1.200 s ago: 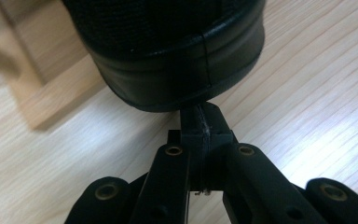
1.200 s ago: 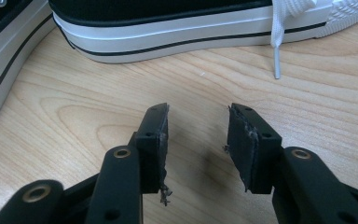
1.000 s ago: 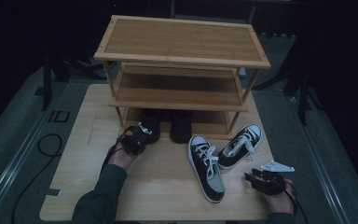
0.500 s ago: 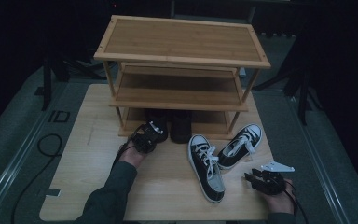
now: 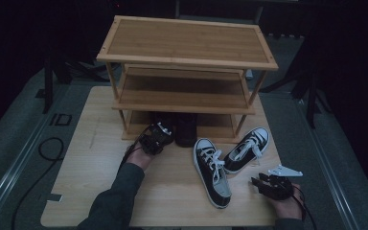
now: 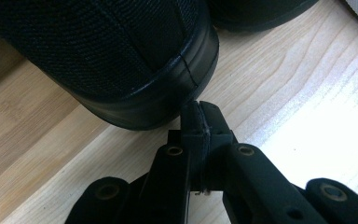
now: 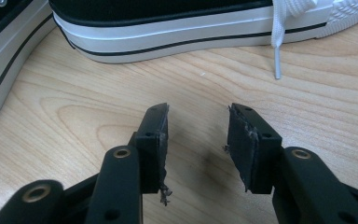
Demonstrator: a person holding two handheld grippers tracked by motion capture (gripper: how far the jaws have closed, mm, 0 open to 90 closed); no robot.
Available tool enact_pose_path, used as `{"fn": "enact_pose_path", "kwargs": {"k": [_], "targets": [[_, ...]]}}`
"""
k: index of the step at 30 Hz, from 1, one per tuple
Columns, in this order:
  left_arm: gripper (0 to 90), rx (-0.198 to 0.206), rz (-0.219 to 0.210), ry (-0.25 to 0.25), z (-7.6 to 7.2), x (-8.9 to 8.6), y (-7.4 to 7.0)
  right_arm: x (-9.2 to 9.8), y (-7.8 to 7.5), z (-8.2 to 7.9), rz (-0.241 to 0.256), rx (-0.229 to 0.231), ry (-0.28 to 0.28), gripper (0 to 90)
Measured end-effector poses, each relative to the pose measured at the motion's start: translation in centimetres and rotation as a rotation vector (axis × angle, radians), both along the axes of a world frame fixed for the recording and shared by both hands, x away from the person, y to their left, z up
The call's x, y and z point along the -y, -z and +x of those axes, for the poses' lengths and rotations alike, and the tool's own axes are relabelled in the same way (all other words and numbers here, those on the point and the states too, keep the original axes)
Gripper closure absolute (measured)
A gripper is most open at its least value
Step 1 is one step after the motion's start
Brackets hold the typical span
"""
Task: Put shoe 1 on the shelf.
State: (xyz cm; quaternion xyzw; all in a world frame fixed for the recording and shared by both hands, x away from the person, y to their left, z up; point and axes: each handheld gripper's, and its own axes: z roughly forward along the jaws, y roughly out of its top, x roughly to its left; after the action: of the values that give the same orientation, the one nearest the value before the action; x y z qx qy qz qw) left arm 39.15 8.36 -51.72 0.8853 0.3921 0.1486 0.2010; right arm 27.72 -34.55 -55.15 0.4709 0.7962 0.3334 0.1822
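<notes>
Left gripper [image 6: 199, 108] pressed closed against black shoe [image 6: 121, 56] at upper left; right gripper [image 7: 196, 122] gaping wide, low centre.

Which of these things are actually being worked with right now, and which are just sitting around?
In use:
- left gripper, jaws shut, tips at the black shoe's heel
- black shoe at the bottom shelf
- wooden shoe rack

Sitting around:
- second black shoe beside it
- two black-and-white sneakers
- right gripper, open, holding nothing
- cable on the floor
</notes>
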Motion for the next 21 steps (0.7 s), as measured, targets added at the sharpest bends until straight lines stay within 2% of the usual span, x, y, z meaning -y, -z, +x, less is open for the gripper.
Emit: {"fn": "enact_pose_path", "kwargs": {"k": [6,21], "targets": [[89.0,-0.001,0.003,0.004,0.0,0.1,0.0,0.0,0.0,0.0,0.001,0.000,0.000,57.8],[83.1,0.012,-0.030,0.028,-1.3,-0.3,-0.6,-0.3,-0.1,0.1,0.000,-0.015,-0.004,57.8]]}}
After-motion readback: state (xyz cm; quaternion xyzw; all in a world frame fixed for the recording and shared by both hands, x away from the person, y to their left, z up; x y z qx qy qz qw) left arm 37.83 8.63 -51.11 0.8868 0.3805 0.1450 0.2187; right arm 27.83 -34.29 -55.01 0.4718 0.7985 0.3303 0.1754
